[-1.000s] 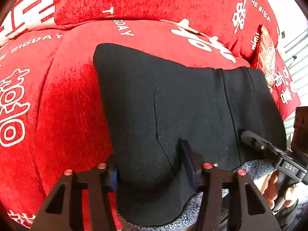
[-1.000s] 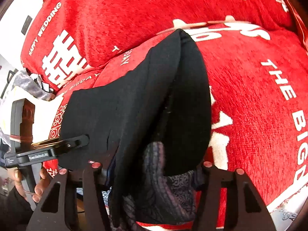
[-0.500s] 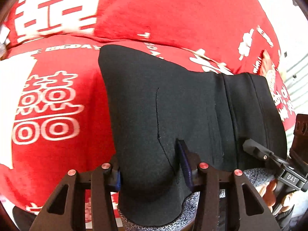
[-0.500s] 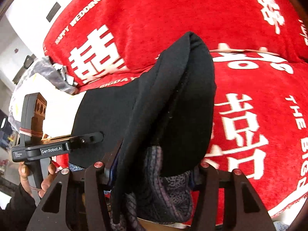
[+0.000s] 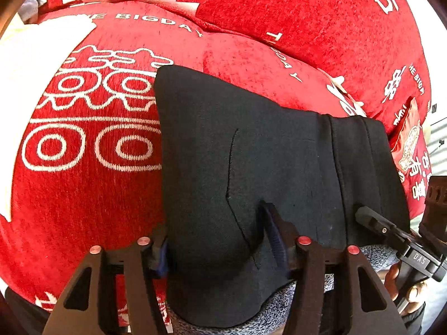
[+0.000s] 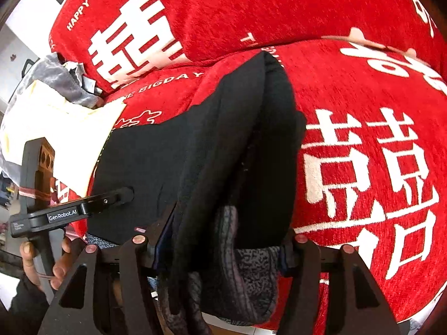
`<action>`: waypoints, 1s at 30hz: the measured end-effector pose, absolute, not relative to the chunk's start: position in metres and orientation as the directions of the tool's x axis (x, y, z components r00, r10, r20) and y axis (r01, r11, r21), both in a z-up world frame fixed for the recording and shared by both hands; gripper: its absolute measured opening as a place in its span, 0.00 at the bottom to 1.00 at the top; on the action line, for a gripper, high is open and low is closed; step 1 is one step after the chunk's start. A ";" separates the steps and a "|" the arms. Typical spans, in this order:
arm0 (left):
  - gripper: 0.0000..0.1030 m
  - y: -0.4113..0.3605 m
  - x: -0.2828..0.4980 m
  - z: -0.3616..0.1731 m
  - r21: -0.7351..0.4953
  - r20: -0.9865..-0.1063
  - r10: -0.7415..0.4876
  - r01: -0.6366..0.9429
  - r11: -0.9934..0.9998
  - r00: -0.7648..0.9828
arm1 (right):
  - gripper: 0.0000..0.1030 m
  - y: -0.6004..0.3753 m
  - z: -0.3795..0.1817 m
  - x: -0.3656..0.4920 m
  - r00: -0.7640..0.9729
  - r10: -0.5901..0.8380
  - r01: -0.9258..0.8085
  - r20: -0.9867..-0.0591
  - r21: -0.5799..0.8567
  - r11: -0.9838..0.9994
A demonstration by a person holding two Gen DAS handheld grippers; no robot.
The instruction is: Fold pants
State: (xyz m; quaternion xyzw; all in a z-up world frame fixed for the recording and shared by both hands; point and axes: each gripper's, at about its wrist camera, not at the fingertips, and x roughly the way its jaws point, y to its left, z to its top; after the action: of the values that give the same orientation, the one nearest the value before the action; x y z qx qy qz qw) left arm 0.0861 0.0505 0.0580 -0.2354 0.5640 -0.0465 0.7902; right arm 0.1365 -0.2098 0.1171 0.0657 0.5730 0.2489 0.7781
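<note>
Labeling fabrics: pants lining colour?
Mottled grey lining inside black pants; right wrist view shows it best.

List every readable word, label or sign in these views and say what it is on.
"THE BIGDAY": red cover, partly washed out at its start.
"HAPPY WED...": red cover, cut off at the right wrist view's edge.
"GenRobot.AI": left hand-held gripper.
"DAS": right hand-held gripper.
Large white Chinese characters: red cover.
Print on the red packet: too blurred to read.
</note>
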 end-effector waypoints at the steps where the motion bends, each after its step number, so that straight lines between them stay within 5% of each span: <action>1: 0.64 0.051 0.086 0.056 -0.420 -0.871 -0.335 -0.193 0.886 0.360 | 0.65 -0.211 0.115 0.137 0.214 0.461 -0.307 -0.862 0.389 0.869; 9: 0.81 0.068 0.076 0.055 -0.366 -0.897 -0.270 -0.246 0.897 0.350 | 0.82 -0.216 0.106 0.142 0.192 0.415 -0.239 -0.890 0.368 0.899; 14: 0.81 0.061 0.058 0.082 -0.208 -0.910 -0.088 -0.262 0.942 0.405 | 0.83 -0.204 0.152 0.118 0.400 0.241 -0.297 -0.884 0.123 0.947; 17: 0.81 0.041 0.047 0.097 -0.223 -0.884 -0.116 -0.192 0.956 0.452 | 0.84 -0.184 0.179 0.089 0.490 0.249 -0.435 -0.835 0.014 0.900; 21: 0.81 0.015 0.041 0.096 -0.256 -0.863 -0.187 -0.087 0.963 0.468 | 0.84 -0.166 0.171 0.066 0.406 0.323 -0.584 -0.855 0.030 0.811; 30: 0.81 0.001 0.046 0.074 -0.203 -0.887 -0.161 -0.053 0.978 0.433 | 0.84 -0.175 0.138 0.072 0.313 0.298 -0.586 -0.902 0.064 0.808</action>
State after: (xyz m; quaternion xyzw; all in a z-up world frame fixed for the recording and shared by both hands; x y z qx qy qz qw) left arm 0.0461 0.0010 0.0743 -0.1008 0.5317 -0.0320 0.8403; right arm 0.0724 -0.1754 0.1382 -0.1389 0.5165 0.2768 0.7983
